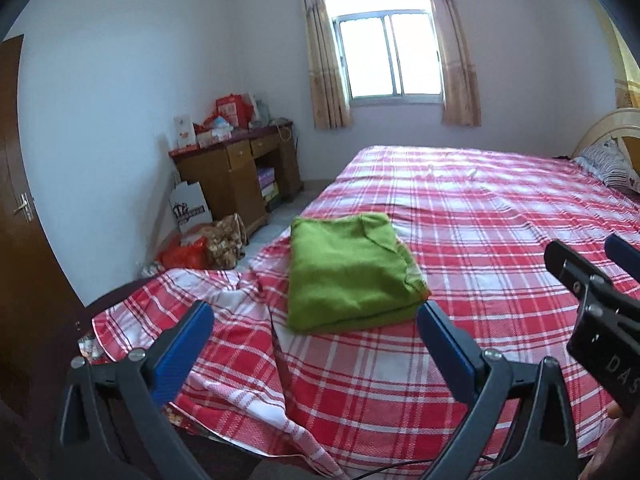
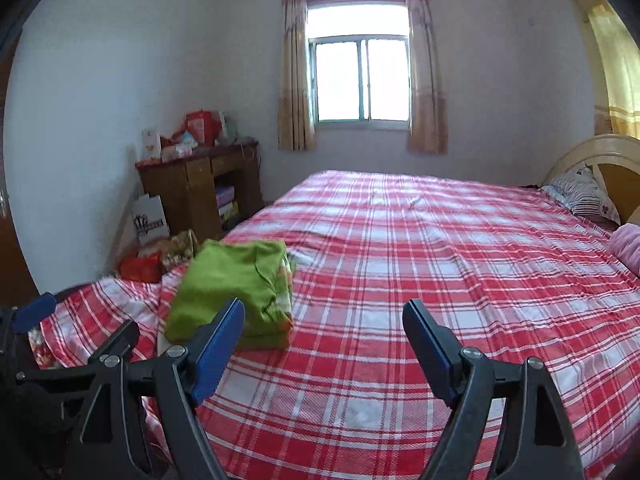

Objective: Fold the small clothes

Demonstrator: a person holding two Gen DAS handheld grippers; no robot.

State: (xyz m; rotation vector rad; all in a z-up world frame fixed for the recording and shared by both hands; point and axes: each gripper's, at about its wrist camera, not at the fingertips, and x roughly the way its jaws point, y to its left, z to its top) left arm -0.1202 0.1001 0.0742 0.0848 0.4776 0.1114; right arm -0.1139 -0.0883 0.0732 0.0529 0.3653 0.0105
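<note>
The green garment (image 1: 348, 276) lies on the bed (image 1: 500, 240), folded into a tidy rectangle near the corner by the foot, on the side nearest the wooden desk (image 1: 236, 176). It looks finished to me, parked close to the edge so the broad middle of the plaid sheet stays open for the next piece, though no other small clothes show.

The left gripper (image 1: 316, 324) hangs just short of the bundle, jaws spread wide, holding nothing. The right gripper (image 2: 324, 324) hovers over bare sheet beside it, jaws equally wide and empty. Both look released rather than reaching.

Containers sit off the bed: a white paper bag (image 1: 190, 208) leans by the desk, its contents hidden, with boxes (image 1: 268, 186) stacked in the desk's open shelf.
</note>
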